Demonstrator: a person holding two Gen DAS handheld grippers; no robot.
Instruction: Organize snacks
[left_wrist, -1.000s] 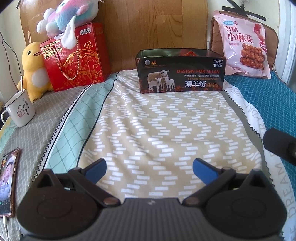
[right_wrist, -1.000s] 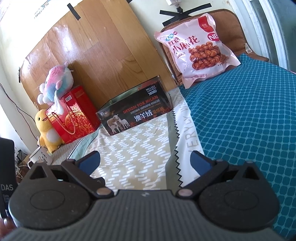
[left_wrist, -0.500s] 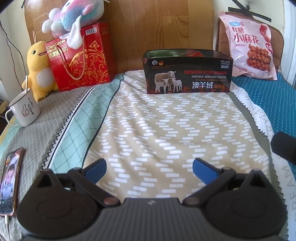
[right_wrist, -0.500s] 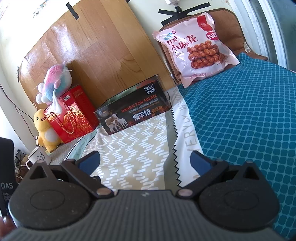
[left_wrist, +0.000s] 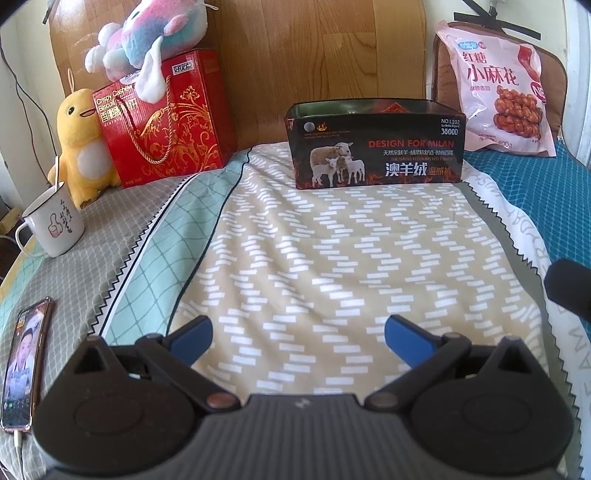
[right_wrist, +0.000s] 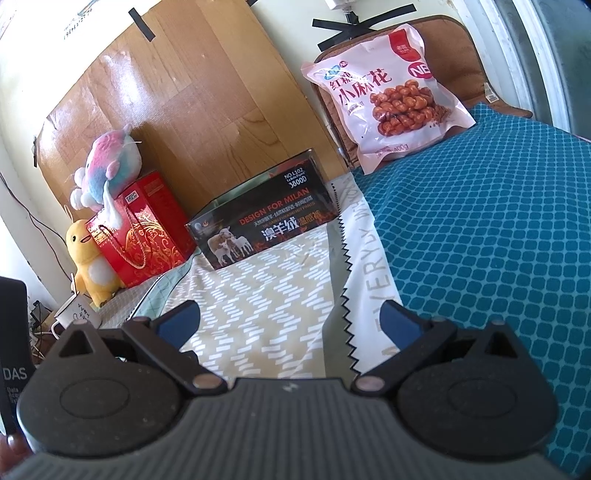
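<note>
Your left gripper (left_wrist: 297, 334): jaws spread wide, nothing held, over beige bedspread (left_wrist: 332, 258). Your right gripper (right_wrist: 290, 317): jaws likewise wide apart, empty. Pink snack bag (right_wrist: 388, 96) leans upright against brown cushion (right_wrist: 461, 48) at far right, ahead and slightly right of right gripper, well apart from both; right one judged nearer. Bag's long axis roughly vertical, tilted back. Open black box (left_wrist: 375, 144) stands at headboard, straight ahead of left gripper, long axis crosswise. Box contents mostly hidden; red item barely visible inside.

Each claw (left_wrist: 297, 338) (right_wrist: 290, 319) is black, ribbed-bodied, brass-riveted, with blue fingertips (left_wrist: 404, 334).
</note>
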